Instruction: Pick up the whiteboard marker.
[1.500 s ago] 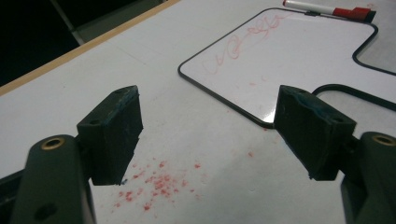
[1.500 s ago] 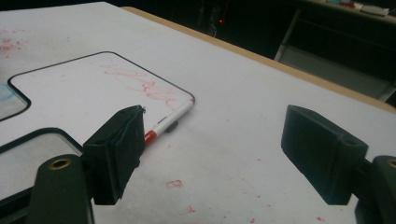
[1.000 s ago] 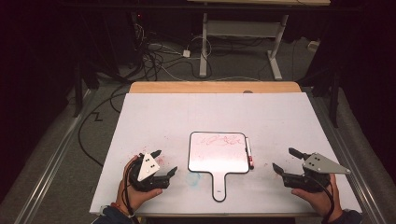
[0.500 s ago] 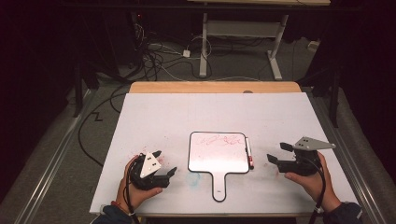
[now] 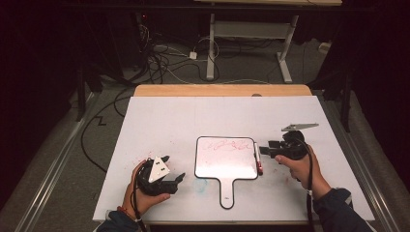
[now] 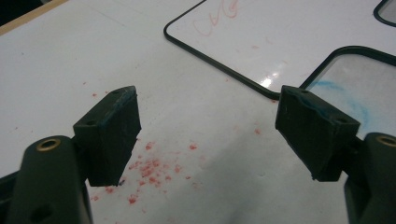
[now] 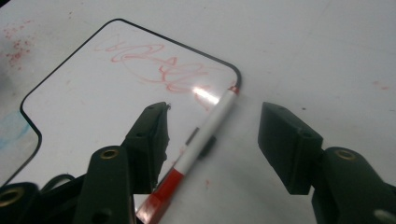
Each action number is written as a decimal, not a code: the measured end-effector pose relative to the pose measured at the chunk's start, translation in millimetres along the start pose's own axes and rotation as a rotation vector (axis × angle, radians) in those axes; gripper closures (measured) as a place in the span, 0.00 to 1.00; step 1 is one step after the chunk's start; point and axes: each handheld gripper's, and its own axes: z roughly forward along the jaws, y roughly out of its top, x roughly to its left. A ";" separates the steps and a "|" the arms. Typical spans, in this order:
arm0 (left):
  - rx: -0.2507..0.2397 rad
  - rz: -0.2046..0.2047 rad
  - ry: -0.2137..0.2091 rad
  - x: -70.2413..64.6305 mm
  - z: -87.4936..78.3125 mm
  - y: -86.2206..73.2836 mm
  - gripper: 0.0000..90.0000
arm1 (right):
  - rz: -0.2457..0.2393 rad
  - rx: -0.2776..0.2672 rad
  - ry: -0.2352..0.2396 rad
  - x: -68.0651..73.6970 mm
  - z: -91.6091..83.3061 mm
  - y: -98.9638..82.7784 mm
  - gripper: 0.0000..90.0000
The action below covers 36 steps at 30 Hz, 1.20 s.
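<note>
The right gripper point(image 5: 265, 150) is sitting just beside the right edge of the small white paddle-shaped whiteboard with a black rim and a short handle point(image 5: 226, 159), which is lying flat on the white table top point(image 5: 193, 116) near its front edge, handle pointing toward the person. A white marker pen with a red cap point(image 5: 258, 158) is lying along that right edge of the whiteboard, touching or overlapping the rim. In the right gripper view the marker pen point(image 7: 201, 140) is running lengthwise between the 2 black jaws, red cap nearest the camera, tip at the corner of the whiteboard point(image 7: 116, 93), whose face is carrying red scribbles. The jaws have just been closing around it, yet both pads are standing clear of the barrel, so the grip is not made. The left gripper point(image 5: 175, 171) is resting low in the left hand point(image 5: 145, 191) on the table, left of the whiteboard and apart from it. In the left gripper view its jaws are spread wide with nothing between them, over a patch of red specks point(image 6: 154, 168) on the table top, with the whiteboard rim point(image 6: 219, 65) farther ahead.
</note>
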 end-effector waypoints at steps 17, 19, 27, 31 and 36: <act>0.025 0.022 -0.011 -2.6 1.2 -1.4 0.24 | 0.087 0.097 0.028 -12.8 44.1 3.5 0.70; 0.025 0.022 -0.011 -2.4 0.8 -1.5 0.24 | 0.090 0.097 0.030 -13.3 44.0 3.5 0.71; 0.030 0.028 -0.019 -1.8 2.2 -1.2 0.24 | 0.067 0.107 0.069 -11.9 46.3 2.6 0.81; 0.034 0.028 -0.022 -1.6 2.9 -1.2 0.24 | 0.049 0.100 0.056 -8.7 46.7 3.4 0.84; 0.028 0.022 -0.030 -1.1 2.8 -0.2 0.24 | 0.033 0.092 0.054 -8.5 42.7 3.1 0.90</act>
